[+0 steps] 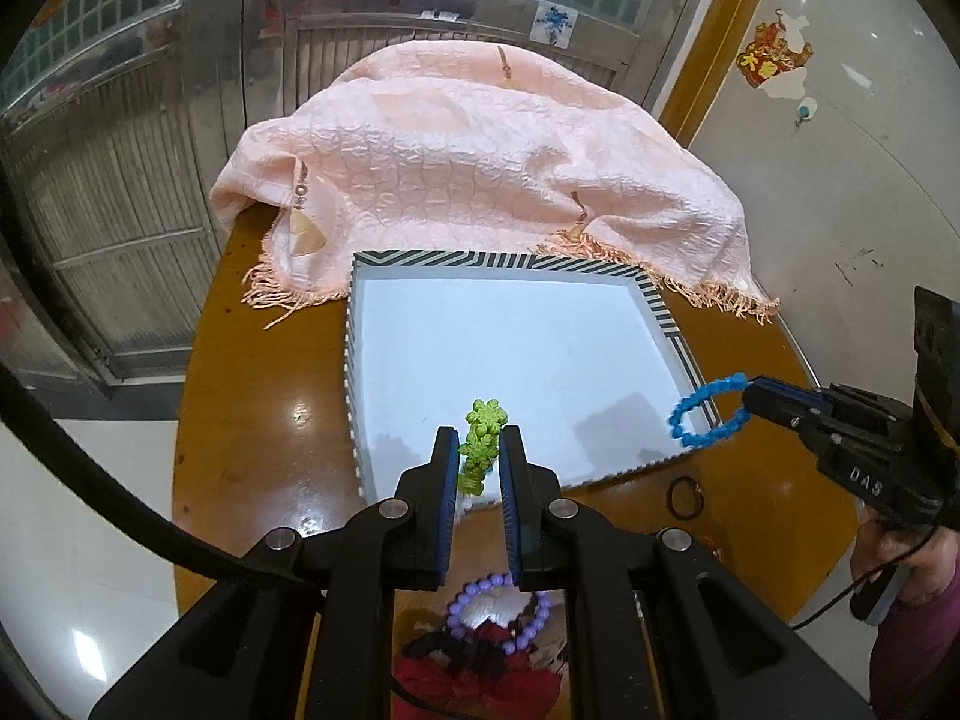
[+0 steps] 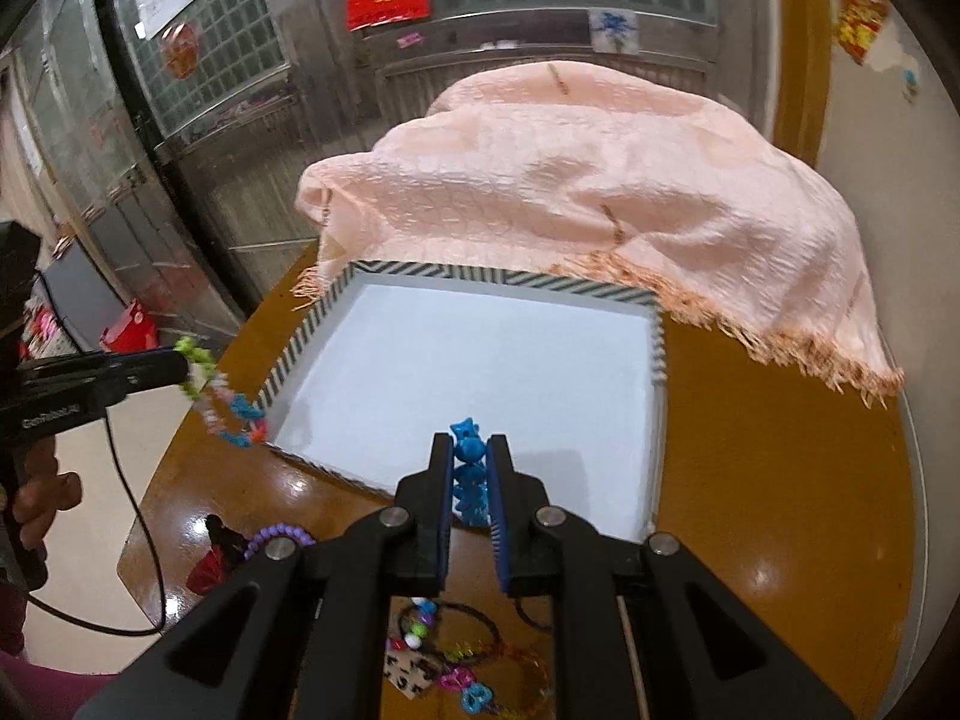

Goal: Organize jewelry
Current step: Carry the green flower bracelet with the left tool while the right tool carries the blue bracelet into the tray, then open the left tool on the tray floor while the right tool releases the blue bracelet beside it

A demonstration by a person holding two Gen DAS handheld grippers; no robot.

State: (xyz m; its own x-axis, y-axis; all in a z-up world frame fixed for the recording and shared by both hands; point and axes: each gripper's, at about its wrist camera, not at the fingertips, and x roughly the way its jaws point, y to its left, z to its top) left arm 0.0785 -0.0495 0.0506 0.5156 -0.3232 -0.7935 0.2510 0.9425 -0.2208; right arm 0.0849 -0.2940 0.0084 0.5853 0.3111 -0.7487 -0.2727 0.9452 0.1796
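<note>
A striped-rim box (image 1: 654,294) with a white inside sits on the brown table; it also shows in the right wrist view (image 2: 468,272). My left gripper (image 1: 480,450) is shut on a green flower-bead bracelet (image 1: 480,435) at the box's near edge. In the right wrist view that bracelet (image 2: 207,384) hangs from it, multicoloured, left of the box. My right gripper (image 2: 470,456) is shut on a blue bead bracelet (image 2: 468,474) over the box's near rim. From the left wrist view the blue bracelet (image 1: 708,414) hangs as a ring at the box's right corner.
A pink fringed cloth (image 1: 480,162) covers something behind the box. A purple bead bracelet (image 1: 504,612), red and black pieces and a dark ring (image 1: 685,495) lie on the table near me. More colourful jewelry (image 2: 456,660) lies under my right gripper.
</note>
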